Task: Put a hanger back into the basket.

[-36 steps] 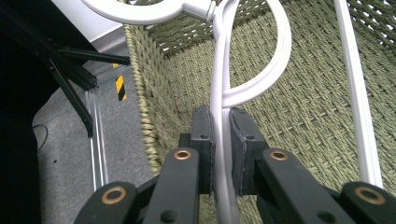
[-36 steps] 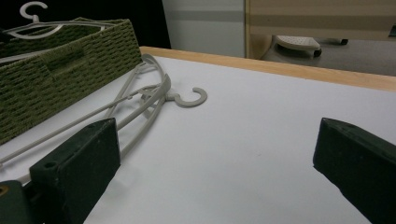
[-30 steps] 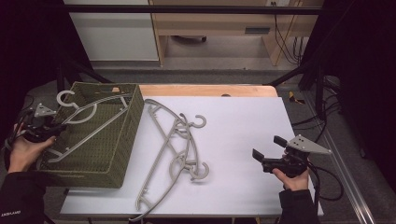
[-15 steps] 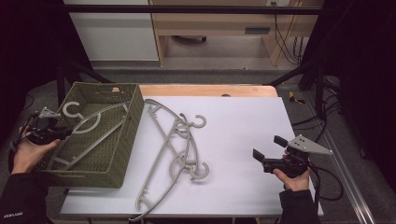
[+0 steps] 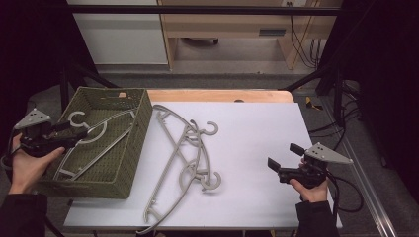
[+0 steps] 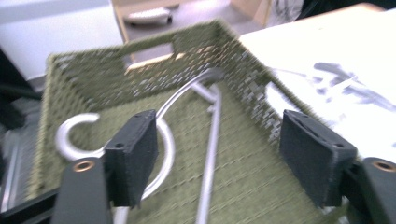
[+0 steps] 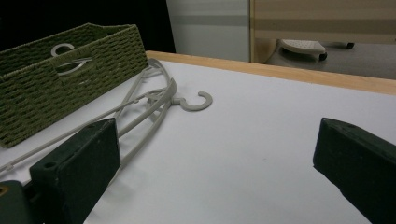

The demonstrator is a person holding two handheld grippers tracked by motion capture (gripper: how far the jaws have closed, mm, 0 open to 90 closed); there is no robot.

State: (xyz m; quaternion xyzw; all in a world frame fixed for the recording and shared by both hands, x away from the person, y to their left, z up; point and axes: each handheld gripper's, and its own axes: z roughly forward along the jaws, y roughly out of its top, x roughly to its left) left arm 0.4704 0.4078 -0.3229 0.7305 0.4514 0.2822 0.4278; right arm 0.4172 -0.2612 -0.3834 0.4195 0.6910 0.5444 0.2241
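Note:
A grey plastic hanger [image 5: 94, 133] lies inside the green woven basket [image 5: 131, 148] at the table's left. My left gripper [image 5: 69, 131] hovers over the basket's left rim. Its jaws have just been opening and now stand open. In the left gripper view the hanger [image 6: 210, 140] rests on the basket floor [image 6: 93, 79] below the left gripper [image 6: 224, 158], and neither pad touches it. Two more grey hangers [image 5: 183, 153] lie overlapped on the white table top. My right gripper [image 5: 284, 154] is held open and empty at the right; in its own view the right gripper [image 7: 224, 154] faces those hangers [image 7: 159, 100] and the basket [image 7: 70, 70].
The white table top [image 5: 247, 128] has a wooden strip [image 5: 217, 95] along its far edge. Cables trail from the right gripper down the table's right side. A wooden bench stands on the floor beyond the table.
The hanger's hook has dropped from above the basket rim down into the basket. The left jaws have opened off it. The right hand has kept still.

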